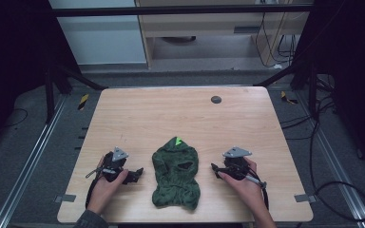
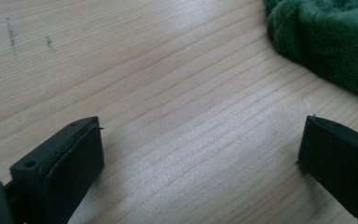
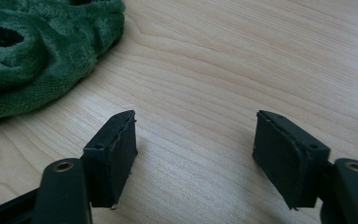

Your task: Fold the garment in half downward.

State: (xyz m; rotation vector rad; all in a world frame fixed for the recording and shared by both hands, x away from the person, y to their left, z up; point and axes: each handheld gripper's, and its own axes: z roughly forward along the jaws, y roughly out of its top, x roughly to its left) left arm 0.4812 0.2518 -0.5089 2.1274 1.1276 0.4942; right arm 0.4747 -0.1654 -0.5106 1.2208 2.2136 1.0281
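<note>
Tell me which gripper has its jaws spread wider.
The left gripper, on the garment's left in the high view. In its own view the jaws stand near the frame's edges; the right gripper's jaws sit closer together. Both are open over bare table.

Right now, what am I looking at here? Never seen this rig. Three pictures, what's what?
No robot arm: a person holds a two-jaw hand tool in each hand. The high view looks down on a wooden table. The left gripper and right gripper flank a green fleece garment lying flat between them. The other two pictures come from cameras riding on each tool, looking along its black jaws. In both, the jaws stand open over bare wood, with the garment's edge off to one side. Nothing is held.
</note>
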